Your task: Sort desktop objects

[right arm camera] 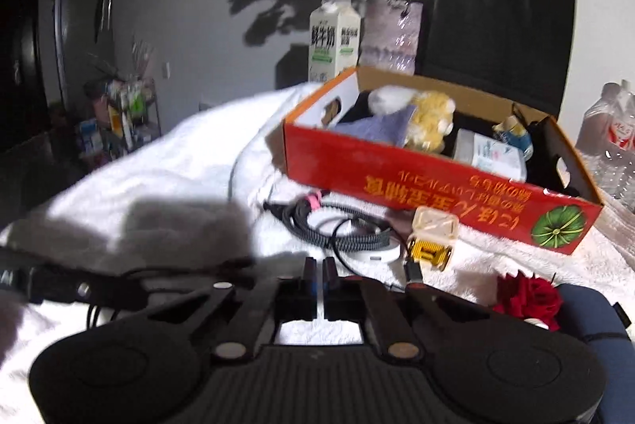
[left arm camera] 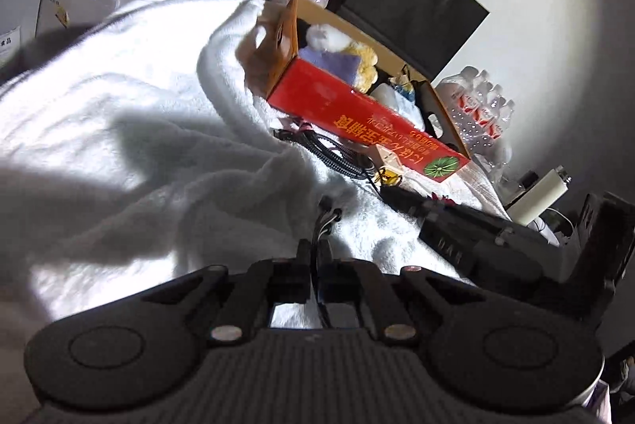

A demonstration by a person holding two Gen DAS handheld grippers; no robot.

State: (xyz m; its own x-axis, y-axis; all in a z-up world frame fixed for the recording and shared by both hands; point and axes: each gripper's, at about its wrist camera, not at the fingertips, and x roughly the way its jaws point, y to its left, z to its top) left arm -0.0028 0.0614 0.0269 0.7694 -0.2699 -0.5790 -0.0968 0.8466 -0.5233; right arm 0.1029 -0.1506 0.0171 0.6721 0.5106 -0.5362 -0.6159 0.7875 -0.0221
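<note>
A: Open white towel (right arm camera: pixel 166 178) lying free left of the red box (right arm camera: pixel 397 174).
B: Coiled cables (right arm camera: pixel 337 225), yellow case (right arm camera: pixel 430 241) crowding the box front; black bag (right arm camera: pixel 500 39), vase (right arm camera: pixel 391 35), milk carton (right arm camera: pixel 333 39) blocking behind.

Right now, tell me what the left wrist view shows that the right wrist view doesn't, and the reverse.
Only the left wrist view shows a thin black cable pinched in the left gripper, and a white book at far left.

Only the right wrist view shows the red rose, a cluttered shelf rack, and the right gripper shut with nothing seen between its fingers.

Both show the red box, milk carton, black bag, braided cable and white towel.
</note>
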